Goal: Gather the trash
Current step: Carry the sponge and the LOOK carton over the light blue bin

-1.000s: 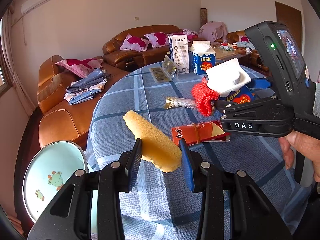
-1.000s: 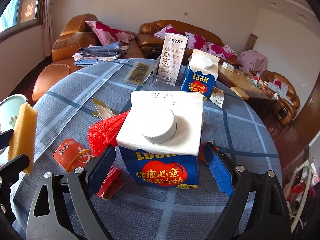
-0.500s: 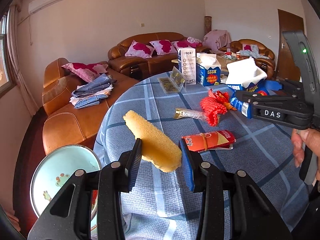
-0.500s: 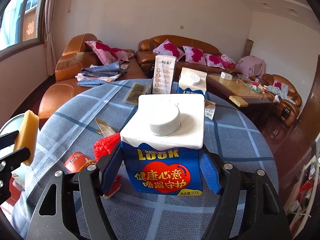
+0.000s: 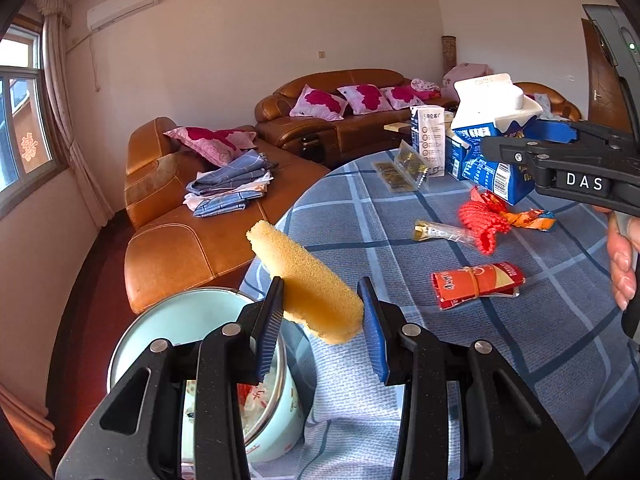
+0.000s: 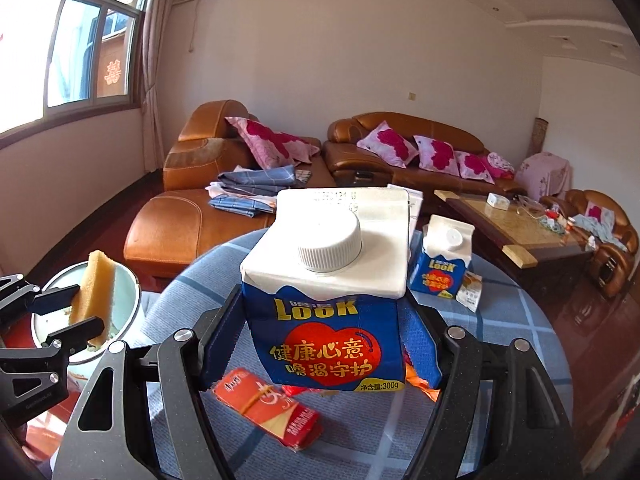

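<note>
Two grippers are each clamping one item: the left gripper [image 5: 322, 320] is pinching a yellow sponge [image 5: 304, 284] above a pale-green bin [image 5: 160, 320] at the table's [image 5: 540, 320] edge. Farther off, the right gripper [image 6: 320, 344], having just closed, is gripping a blue LOOK carton [image 6: 328, 300] above a red wrapper [image 6: 268, 408].

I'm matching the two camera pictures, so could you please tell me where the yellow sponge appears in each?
Left wrist view: yellow sponge at lower centre, clamped in the left tool.
Right wrist view: sponge at far left.
Shared landmark: the pale green bin beside it.
</note>
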Motion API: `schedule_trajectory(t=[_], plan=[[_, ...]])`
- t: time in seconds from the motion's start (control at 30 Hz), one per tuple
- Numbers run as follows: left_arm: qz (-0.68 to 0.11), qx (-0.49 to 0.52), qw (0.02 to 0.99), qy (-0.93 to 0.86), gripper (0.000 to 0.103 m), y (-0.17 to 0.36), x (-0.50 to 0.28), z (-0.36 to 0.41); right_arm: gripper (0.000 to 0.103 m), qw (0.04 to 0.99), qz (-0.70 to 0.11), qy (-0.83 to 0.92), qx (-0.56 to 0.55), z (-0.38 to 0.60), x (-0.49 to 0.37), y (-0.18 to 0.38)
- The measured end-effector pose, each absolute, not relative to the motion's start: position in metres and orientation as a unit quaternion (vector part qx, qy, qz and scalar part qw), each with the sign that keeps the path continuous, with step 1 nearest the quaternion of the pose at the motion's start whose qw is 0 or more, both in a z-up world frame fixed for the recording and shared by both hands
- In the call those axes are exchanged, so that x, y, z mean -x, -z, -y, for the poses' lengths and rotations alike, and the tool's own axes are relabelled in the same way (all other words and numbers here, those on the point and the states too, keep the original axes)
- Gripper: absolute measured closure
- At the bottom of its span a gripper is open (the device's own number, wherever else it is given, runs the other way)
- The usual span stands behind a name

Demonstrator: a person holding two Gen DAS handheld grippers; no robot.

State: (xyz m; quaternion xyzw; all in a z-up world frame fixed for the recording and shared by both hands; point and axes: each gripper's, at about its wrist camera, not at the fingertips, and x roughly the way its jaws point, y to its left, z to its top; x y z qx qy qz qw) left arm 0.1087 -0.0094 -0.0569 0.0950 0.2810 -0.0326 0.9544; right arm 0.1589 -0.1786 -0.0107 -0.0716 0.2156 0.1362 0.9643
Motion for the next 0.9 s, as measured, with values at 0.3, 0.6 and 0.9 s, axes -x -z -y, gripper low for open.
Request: schedule_trajectory(t=[0.3, 0.6, 0.9], plan=[[-0.278, -0.089, 0.956, -0.023, 0.066, 0.054, -0.104, -0.024, 0.031, 0.959, -0.181, -0.209, 0.057, 0.133, -0.171, 0.020], [-0.287, -0.081, 0.953, -0.059, 0.066, 0.062, -0.100, -0.050, 0.031, 0.950, -0.174, -0.250, 0.066, 0.099, -0.179, 0.034], [-0.295, -0.084, 0.947, -0.098, 0.065, 0.061, -0.099, -0.072, 0.031, 0.941, -0.174, -0.278, 0.084, 0.076, -0.183, 0.039]])
